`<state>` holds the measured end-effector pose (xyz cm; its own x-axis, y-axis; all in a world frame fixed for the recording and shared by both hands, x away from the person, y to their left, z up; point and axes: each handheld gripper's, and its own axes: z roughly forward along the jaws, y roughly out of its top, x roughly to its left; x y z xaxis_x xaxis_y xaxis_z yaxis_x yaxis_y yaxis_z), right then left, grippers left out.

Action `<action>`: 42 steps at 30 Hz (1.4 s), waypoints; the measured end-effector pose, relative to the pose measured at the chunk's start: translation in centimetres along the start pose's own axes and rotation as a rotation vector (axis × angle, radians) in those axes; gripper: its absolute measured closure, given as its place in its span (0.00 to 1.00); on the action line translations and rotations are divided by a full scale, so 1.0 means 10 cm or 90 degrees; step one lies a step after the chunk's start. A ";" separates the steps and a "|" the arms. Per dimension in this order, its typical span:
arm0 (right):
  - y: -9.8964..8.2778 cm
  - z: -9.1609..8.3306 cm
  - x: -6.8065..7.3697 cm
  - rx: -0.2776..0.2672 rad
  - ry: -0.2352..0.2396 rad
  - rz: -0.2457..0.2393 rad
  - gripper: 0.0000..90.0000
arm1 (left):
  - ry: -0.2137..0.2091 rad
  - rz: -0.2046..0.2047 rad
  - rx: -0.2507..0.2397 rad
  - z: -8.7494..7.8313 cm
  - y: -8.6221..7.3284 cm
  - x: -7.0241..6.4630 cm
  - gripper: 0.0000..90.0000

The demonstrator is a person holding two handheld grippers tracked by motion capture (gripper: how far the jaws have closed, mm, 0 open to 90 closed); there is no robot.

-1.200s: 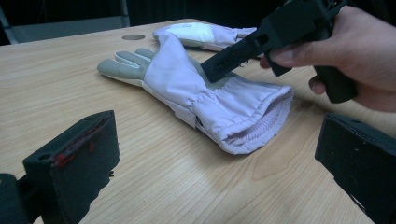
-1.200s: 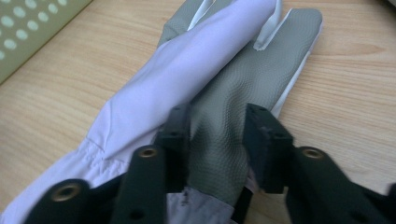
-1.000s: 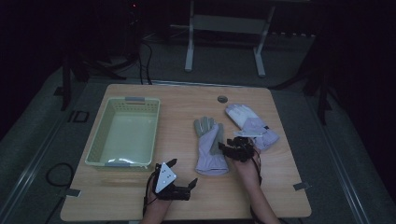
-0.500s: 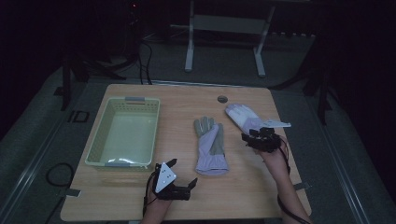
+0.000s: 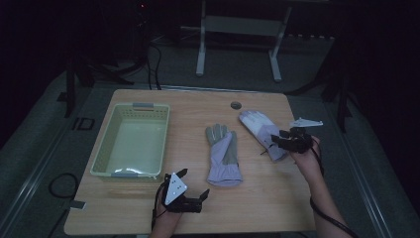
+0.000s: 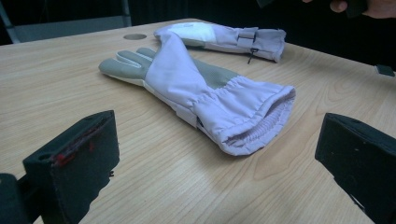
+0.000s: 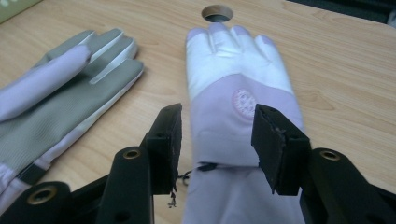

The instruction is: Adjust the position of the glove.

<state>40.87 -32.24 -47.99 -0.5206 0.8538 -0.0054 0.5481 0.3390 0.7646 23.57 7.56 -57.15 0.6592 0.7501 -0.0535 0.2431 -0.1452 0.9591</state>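
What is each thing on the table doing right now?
Palm-up glove: lying flat, grey palm showing, untouched.
Back-up glove: lying flat, under the right gripper.
Basket: upright, nothing inside.
Right gripper: jaws apart, over the back-up glove's cuff, not pressing it.
Left gripper: jaws wide open, holding nothing.

I'm resting the left gripper (image 5: 190, 194) low near my edge, jaws gaping wide apart. The right gripper (image 5: 277, 142) is hanging out on the far right, forearm stretching forward, jaws just been closing partway with a gap showing.
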 end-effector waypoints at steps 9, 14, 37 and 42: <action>0.22 0.17 -0.19 0.014 -0.009 0.015 0.56 | 0.000 0.002 0.000 0.00 0.00 0.00 0.00; 0.29 0.28 -0.26 0.019 -0.012 0.009 0.56 | -0.002 0.003 -0.001 0.00 0.00 0.00 0.00; -0.03 0.87 -0.37 0.103 0.037 0.019 0.68 | -0.005 0.006 0.000 0.00 0.00 0.00 0.00; -0.02 0.88 -0.37 0.110 0.038 0.020 0.71 | -0.005 0.004 0.000 0.00 0.00 0.00 0.00</action>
<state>48.45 -31.99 -53.74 -0.5365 0.8418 0.0594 0.6665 0.3795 0.6416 23.53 7.57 -57.15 0.6663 0.7441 -0.0491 0.2391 -0.1508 0.9592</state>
